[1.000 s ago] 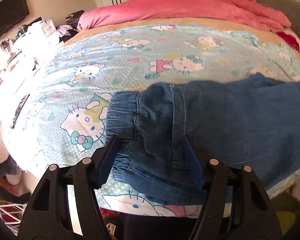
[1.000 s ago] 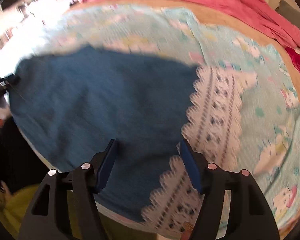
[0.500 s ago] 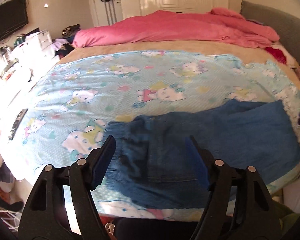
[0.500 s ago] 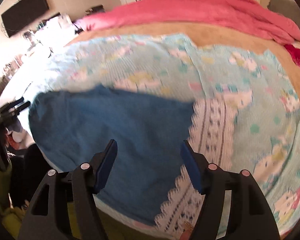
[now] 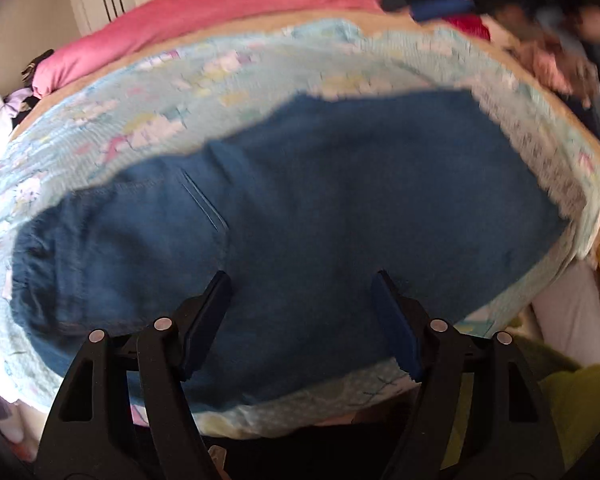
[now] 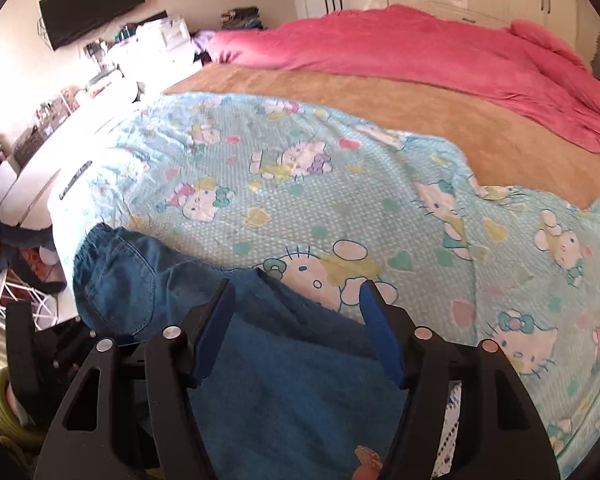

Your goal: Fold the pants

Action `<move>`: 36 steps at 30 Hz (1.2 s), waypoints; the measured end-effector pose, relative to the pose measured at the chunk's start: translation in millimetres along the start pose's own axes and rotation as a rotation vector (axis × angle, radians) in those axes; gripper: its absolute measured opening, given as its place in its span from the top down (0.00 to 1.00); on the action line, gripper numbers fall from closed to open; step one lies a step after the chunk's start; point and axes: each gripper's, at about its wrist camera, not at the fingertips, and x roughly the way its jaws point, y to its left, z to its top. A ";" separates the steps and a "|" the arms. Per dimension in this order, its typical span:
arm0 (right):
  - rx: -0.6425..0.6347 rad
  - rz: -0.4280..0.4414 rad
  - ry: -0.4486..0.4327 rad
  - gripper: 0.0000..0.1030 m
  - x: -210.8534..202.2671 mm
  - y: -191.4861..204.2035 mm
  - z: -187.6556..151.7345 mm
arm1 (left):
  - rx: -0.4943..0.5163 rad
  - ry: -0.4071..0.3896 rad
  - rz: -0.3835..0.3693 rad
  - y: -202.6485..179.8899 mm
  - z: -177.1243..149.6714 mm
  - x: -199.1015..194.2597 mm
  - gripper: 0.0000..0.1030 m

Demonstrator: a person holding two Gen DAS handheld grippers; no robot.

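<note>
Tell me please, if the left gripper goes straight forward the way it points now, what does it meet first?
Most likely the blue pants: the open left gripper points down at their middle, nothing visible between. Depth is unclear because the picture is blurred.

One pants, two hand-held grippers, seemingly one sheet.

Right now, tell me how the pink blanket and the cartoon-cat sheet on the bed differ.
The pink blanket is plain and bunched along the bed's far side; the cartoon-cat sheet is pale blue, printed, and spread fairly flat. The jeans lie on the sheet, not the blanket. Both lie over the tan cover.
</note>
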 end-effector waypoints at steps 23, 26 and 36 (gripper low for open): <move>-0.284 0.022 0.232 0.98 124.6 61.3 21.3 | -0.014 -0.017 -0.027 5.7 -9.7 6.6 0.36; -0.297 0.009 0.219 0.94 136.8 59.5 17.0 | -0.011 -0.016 -0.024 6.3 -9.8 5.9 0.36; 0.024 -0.123 -0.097 0.61 -18.9 -54.3 -8.3 | -0.016 -0.018 -0.042 5.4 -8.2 3.0 0.36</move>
